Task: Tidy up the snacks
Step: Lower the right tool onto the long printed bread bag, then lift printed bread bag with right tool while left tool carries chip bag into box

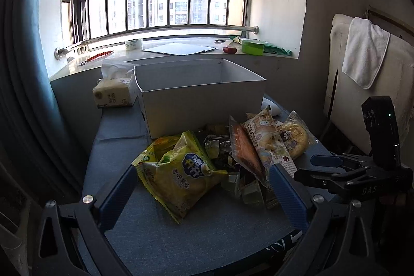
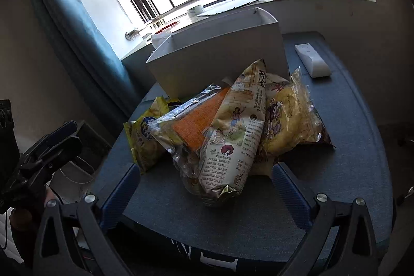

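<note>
A pile of snack packets lies on the blue table in front of an open white box (image 1: pixel 201 95). A yellow chip bag (image 1: pixel 178 172) lies nearest my left gripper (image 1: pixel 204 172), which is open and empty above the table. A cream illustrated bag (image 2: pixel 233 141), an orange wafer pack (image 2: pixel 199 123) and a clear pack of yellow pastry (image 2: pixel 289 120) lie just beyond my right gripper (image 2: pixel 207 172), which is open and empty. The white box also shows in the right wrist view (image 2: pixel 220 53). The right gripper also appears at the right of the left wrist view (image 1: pixel 326 159).
A tissue pack (image 1: pixel 113 92) stands left of the box. A white remote (image 2: pixel 313 61) lies on the table at the right. The windowsill behind holds a tape roll (image 1: pixel 134 44) and a green box (image 1: pixel 252 47). A white chair with a towel (image 1: pixel 364 51) stands at the right.
</note>
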`<action>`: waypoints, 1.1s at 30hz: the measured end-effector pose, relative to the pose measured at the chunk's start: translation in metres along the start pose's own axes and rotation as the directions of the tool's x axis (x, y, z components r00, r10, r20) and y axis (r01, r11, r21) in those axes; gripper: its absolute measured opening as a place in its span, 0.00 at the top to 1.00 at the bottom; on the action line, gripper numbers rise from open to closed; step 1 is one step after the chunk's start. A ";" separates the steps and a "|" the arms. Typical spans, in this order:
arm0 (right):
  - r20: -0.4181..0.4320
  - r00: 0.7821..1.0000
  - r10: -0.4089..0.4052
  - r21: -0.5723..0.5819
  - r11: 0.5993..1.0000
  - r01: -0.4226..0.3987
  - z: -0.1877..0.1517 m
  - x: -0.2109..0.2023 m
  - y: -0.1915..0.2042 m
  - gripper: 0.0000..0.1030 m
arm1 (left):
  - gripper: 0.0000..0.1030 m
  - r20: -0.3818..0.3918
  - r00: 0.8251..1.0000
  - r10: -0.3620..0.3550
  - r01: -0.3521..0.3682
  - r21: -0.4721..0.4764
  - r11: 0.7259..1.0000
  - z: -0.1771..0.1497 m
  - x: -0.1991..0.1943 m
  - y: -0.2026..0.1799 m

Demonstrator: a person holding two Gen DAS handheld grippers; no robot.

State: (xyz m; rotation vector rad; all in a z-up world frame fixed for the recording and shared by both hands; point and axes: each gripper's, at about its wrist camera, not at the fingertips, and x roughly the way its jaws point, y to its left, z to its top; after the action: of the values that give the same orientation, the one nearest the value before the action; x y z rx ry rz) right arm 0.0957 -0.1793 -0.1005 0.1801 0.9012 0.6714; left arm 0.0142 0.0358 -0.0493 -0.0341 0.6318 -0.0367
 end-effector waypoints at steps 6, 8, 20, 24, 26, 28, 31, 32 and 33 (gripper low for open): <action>-0.080 0.996 -0.027 0.057 0.998 0.031 0.004 0.039 -0.009 0.00 | 0.00 -0.022 0.999 0.026 -0.026 -0.006 1.000 -0.008 0.007 0.011; -0.107 0.994 -0.015 0.095 0.995 0.025 0.006 0.050 -0.015 0.00 | 0.00 -0.029 0.999 0.028 -0.028 -0.003 1.000 -0.011 0.008 0.014; -0.087 0.996 -0.020 0.098 0.995 0.028 0.011 0.050 -0.023 0.66 | 0.00 -0.085 0.995 0.054 -0.053 0.009 0.999 -0.023 0.029 0.021; -0.009 1.000 0.030 0.101 0.994 -0.029 0.015 0.021 -0.021 0.67 | 0.00 -0.113 0.992 0.050 -0.045 0.048 0.998 -0.025 0.044 0.021; 0.034 0.998 0.050 0.082 0.995 -0.052 0.019 0.005 -0.016 0.68 | 0.00 -0.132 0.989 0.061 -0.050 0.082 0.995 -0.024 0.056 0.019; 0.070 0.996 0.062 0.069 0.995 -0.066 0.022 -0.011 -0.014 0.68 | 0.00 -0.145 0.985 0.089 -0.067 0.146 0.987 -0.023 0.068 0.015; 0.107 0.990 0.093 0.075 0.992 -0.101 0.025 -0.029 -0.015 0.68 | 0.00 -0.148 0.978 0.145 -0.097 0.293 0.951 -0.022 0.089 0.005; 0.118 0.989 0.094 0.076 0.992 -0.104 0.026 -0.034 -0.016 0.68 | 0.00 -0.153 0.975 0.162 -0.101 0.343 0.934 -0.022 0.097 0.002; 0.127 0.988 0.093 0.076 0.992 -0.103 0.027 -0.038 -0.017 0.68 | 0.00 -0.157 0.970 0.185 -0.111 0.392 0.913 -0.023 0.105 0.000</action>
State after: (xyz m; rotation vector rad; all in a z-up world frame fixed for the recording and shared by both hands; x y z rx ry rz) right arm 0.1081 -0.2120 -0.0650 0.3372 0.8057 0.7070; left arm 0.0855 0.0304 -0.1300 0.3995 0.8091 -0.0147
